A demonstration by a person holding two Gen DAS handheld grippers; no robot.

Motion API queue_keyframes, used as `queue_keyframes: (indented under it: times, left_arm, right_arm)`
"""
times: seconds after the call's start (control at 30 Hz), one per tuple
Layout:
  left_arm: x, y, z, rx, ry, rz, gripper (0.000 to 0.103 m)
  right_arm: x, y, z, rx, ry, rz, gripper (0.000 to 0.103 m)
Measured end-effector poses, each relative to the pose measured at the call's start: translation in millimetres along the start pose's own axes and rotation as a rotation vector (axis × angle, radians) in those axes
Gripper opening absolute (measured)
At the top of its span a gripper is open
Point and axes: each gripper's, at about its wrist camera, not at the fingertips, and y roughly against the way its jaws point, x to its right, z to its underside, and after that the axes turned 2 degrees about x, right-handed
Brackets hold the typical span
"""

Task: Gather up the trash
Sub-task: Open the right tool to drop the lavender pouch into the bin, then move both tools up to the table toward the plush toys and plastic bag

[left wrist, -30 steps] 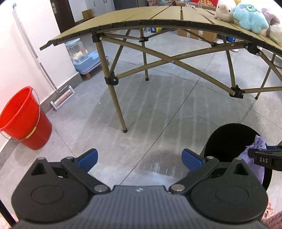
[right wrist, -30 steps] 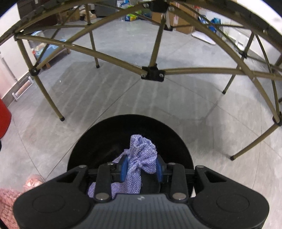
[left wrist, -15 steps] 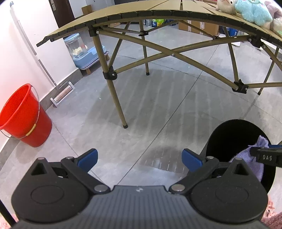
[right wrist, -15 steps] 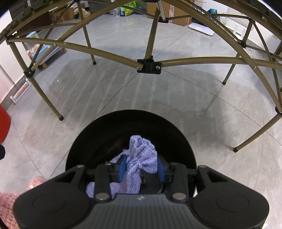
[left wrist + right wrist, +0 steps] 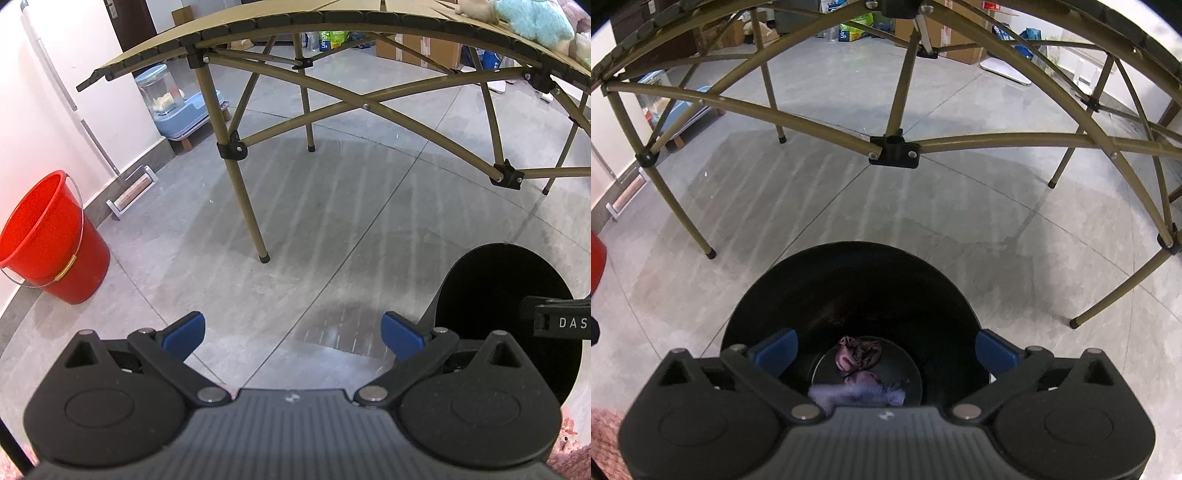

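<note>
A black round bin (image 5: 849,280) stands on the grey floor right below my right gripper (image 5: 884,350), which is open and empty over its mouth. A purple knitted cloth (image 5: 857,393) lies at the bottom of the bin beside a darker pink crumpled piece (image 5: 858,356). My left gripper (image 5: 291,334) is open and empty above the floor, left of the same bin (image 5: 506,280). One finger of the right gripper (image 5: 557,321) shows over the bin in the left wrist view.
A tan folding table (image 5: 295,22) with crossed legs (image 5: 243,192) stands ahead; plush toys (image 5: 532,18) lie on it. A red bucket (image 5: 48,236) stands at the left wall, with a blue feeder (image 5: 177,110) behind. A pink fuzzy thing (image 5: 605,435) lies at bottom left.
My right gripper has opened and let go of the purple cloth, which has dropped to the bottom of the bin. My left gripper has stayed open, its view shifting a little.
</note>
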Motion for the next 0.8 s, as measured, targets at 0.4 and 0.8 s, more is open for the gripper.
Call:
queue_keyframes:
  times: [0.4,0.8]
  left_arm:
    - [-1,2,-1,0.008,0.007,0.009,0.103]
    - [-7,22,-7,0.093,0.045,0.02,0.103]
  right_arm:
    - [4,6,-1,0.025,-0.015,-0.003,0.103]
    - [12,30,-8,0.117,-0.035,-0.011,0.103]
